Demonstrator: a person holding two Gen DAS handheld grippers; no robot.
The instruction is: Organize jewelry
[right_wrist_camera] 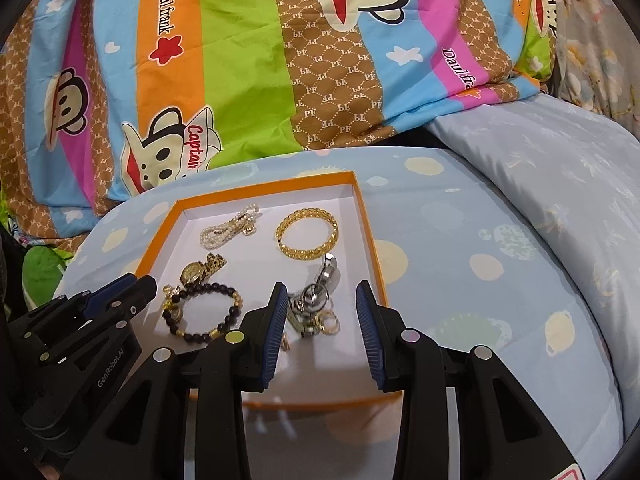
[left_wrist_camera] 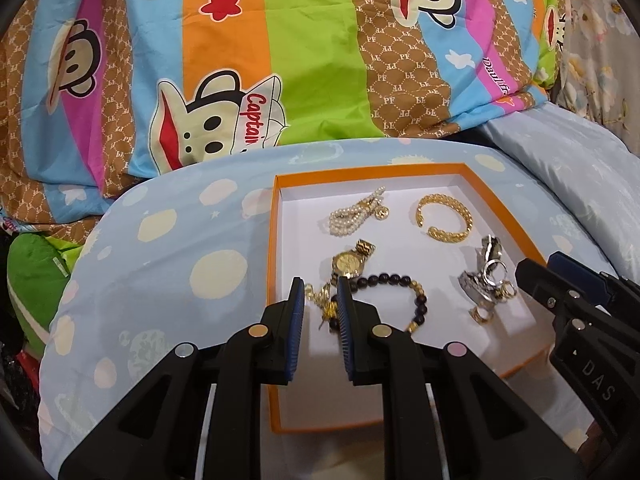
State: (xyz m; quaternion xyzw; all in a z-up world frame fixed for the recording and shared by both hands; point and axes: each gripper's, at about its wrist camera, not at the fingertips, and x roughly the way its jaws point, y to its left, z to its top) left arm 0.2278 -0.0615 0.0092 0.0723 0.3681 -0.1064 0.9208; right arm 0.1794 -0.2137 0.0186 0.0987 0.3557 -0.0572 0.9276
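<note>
While both hand-held claws are hovering over the near end of the shallow orange-rimmed white cardboard tray [right_wrist_camera: 362, 216], the relation that counts is how each one is lining up with the jewelry below it. Taking the tray as the landmark, the right gripper [right_wrist_camera: 322, 312] is hanging above its near right corner with its blue-padded jaws standing apart and nothing between the pads; directly past its tips, on the tray floor, the tangled cluster of silver and gold rings and clasps [right_wrist_camera: 316, 308] is lying with its long axis running away from the claw toward the far right corner. That heap is sitting squarely in the gap as the right wrist view frames it, so the right hand is judged the nearer one for it.

The left gripper [left_wrist_camera: 320, 308] is hanging above the tray's near left part, its jaws drawn close with only a narrow gap and nothing seemingly pinched. Just beyond its tips the dark beaded bracelet with gold spacers [left_wrist_camera: 384, 300] is curving rightward, touching the gold-faced wristwatch [left_wrist_camera: 348, 262], whose band is slanting toward the tray's centre. At the tray's far end the white pearl strand bundle [left_wrist_camera: 356, 212] and the open woven gold cuff bangle [left_wrist_camera: 444, 216] are resting apart from each other.

Whichever piece goes next, a straight descent looks likelier for the right claw than the left.
</note>
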